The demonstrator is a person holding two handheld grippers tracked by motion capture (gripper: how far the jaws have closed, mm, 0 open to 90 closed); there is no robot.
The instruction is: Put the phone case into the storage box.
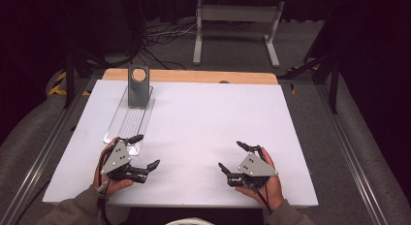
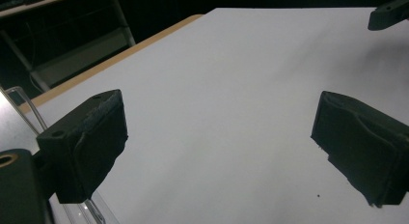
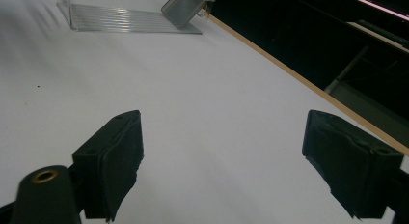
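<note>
You are holding the left gripper with fingers wide apart, just beside the clear tray at the table's left. The right gripper is resting well apart, fingers also spread.

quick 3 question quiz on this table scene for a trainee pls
1. True or false: the left gripper has its jaws spread with nothing between them.
2. Which gripper is nearer the clear ribbed tray: A) left gripper, B) right gripper?
3. What stands at the tray's far end?

Key:
1. True; the left gripper view shows bare white table between the jaws.
2. A; one of its jaws reaches over the tray's near end.
3. An upright grey metal plate with a round hole near its top.
</note>
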